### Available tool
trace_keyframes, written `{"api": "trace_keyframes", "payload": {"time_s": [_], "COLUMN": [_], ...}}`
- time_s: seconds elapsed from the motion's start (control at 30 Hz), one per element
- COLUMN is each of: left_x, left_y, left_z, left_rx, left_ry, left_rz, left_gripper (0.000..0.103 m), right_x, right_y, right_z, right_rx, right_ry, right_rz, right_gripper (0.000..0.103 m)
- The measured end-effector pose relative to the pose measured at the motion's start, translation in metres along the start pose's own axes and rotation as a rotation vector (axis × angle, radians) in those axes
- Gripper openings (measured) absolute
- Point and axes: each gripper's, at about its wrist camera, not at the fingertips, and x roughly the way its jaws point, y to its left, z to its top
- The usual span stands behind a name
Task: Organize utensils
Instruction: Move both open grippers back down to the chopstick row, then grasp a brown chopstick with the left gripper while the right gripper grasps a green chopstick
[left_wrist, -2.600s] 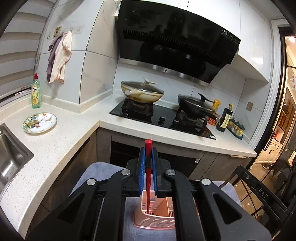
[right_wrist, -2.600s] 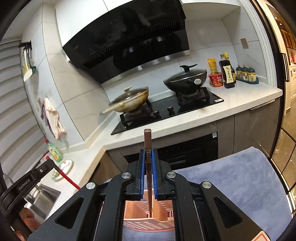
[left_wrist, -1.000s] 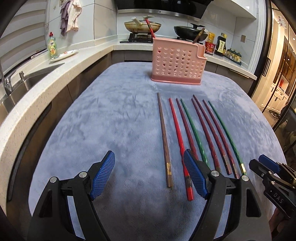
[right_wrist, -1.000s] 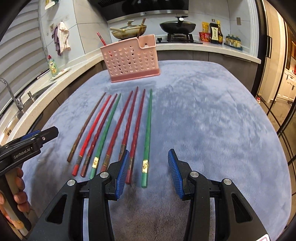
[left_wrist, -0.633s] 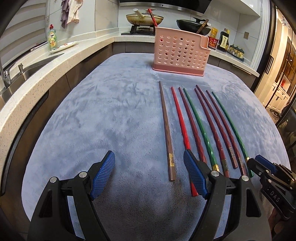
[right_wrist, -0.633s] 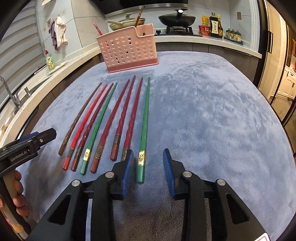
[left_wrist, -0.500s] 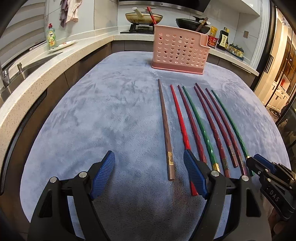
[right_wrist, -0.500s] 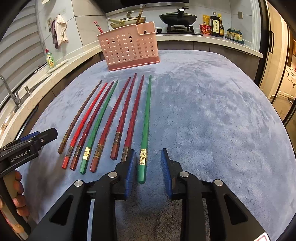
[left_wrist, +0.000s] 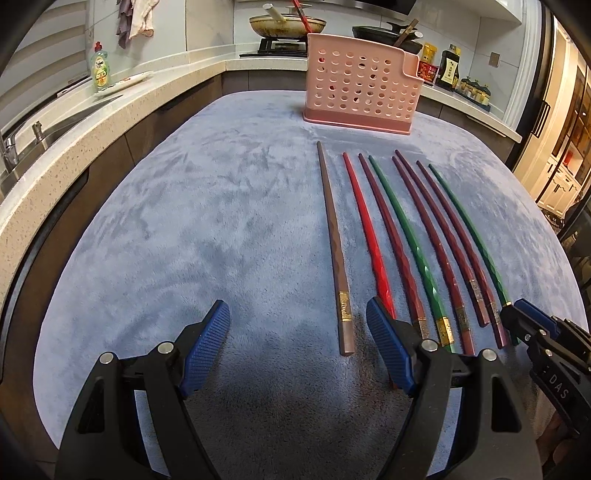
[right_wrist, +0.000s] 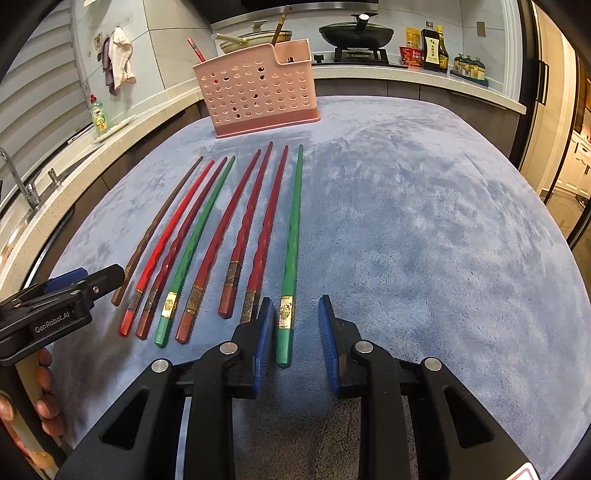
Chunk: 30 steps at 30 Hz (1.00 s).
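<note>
Several chopsticks lie side by side on the blue-grey cloth (left_wrist: 221, 206): a brown one (left_wrist: 334, 243) at the left, then red, dark red and green ones. A pink perforated holder (left_wrist: 360, 99) stands at the far end with a red and a brown chopstick in it; it also shows in the right wrist view (right_wrist: 260, 88). My left gripper (left_wrist: 297, 341) is open wide, with the brown chopstick's near end between its jaws. My right gripper (right_wrist: 293, 332) is partly open around the near end of the rightmost green chopstick (right_wrist: 291, 251), not touching it.
A stone counter (left_wrist: 48, 147) with a sink and tap runs along the left. A dish soap bottle (left_wrist: 99, 66), a plate, a hob with two pans and sauce bottles (right_wrist: 432, 46) stand behind. The cloth's right half (right_wrist: 424, 221) has nothing on it.
Both grippers dropped their chopsticks into the holder and came back low to the near ends of the row. The right jaws have narrowed around the green chopstick.
</note>
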Motion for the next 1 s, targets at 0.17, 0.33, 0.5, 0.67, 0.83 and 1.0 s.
{"api": "trace_keyframes", "payload": {"time_s": [0.17,0.33,0.5,0.67,0.83,1.0], "left_x": [0.005,0.0077,0.0107,0.0106,0.0088,0.0064], "left_y": [-0.0002,-0.0016,-0.0003,0.0003,0.0034,0.0044], "left_z": [-0.0021,-0.0026,-0.0035,-0.0046,-0.0053,-0.006], "left_rx": [0.0,0.004,0.003,0.002,-0.006,0.009], "left_ry": [0.009,0.01,0.015,0.012,0.0,-0.003], "left_rz": [0.001,0.002,0.009,0.023,0.017,-0.013], "left_gripper": [0.073,0.073,0.072,0.062,0.037,0.013], "right_x": [0.0036,0.0044,0.0052,0.0052,0.0052,0.0055], "right_y": [-0.001,-0.0008,-0.0006,-0.0005,-0.0002,-0.0011], "right_z": [-0.0008,-0.0006,-0.001,-0.0009,-0.0006,-0.0007], "right_rx": [0.005,0.003,0.0,-0.001,-0.001,0.007], "right_ry": [0.003,0.005,0.006,0.006,0.006,0.005], "right_rz": [0.005,0.003,0.001,0.001,0.001,0.0], "right_gripper": [0.023,0.023,0.023,0.023,0.023,0.02]}}
